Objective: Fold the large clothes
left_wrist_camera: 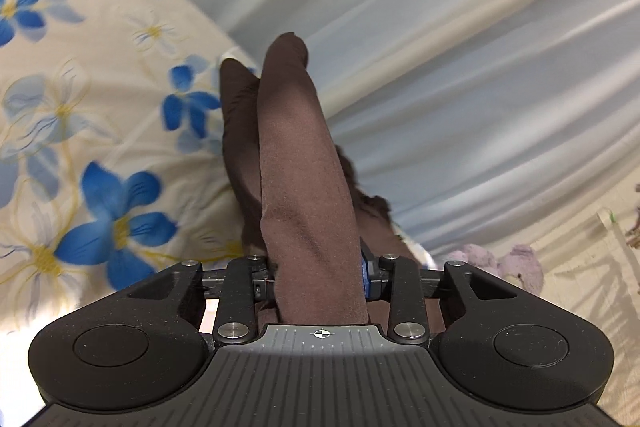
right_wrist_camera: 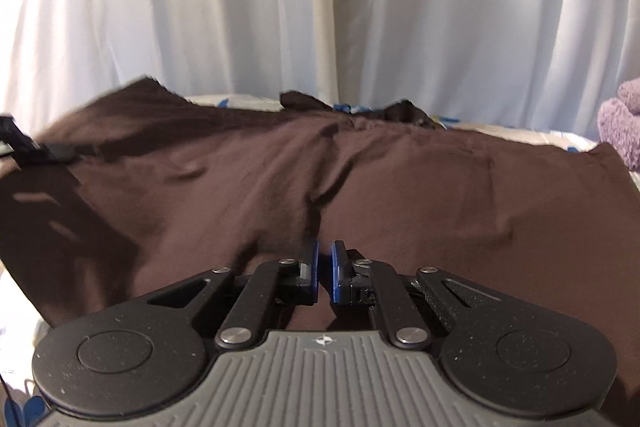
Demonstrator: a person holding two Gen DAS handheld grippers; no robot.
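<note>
**Both tongs pinch the brown garment**

In the left wrist view we see our left tongs closed on a thick fold of the brown garment, which rises in a long bunched ridge away from the fingers. Under it lies the flowered sheet, and pale curtains fill the rest of that view. A purple plush toy sits at the right, near the tongs.

In the right wrist view our right tongs are drawn nearly together, with the garment's near edge nipped between the blue pads. The garment spreads wide and wrinkled across the bed toward the curtains. At the left edge, part of the left tongs lifts that side of the cloth.
</note>
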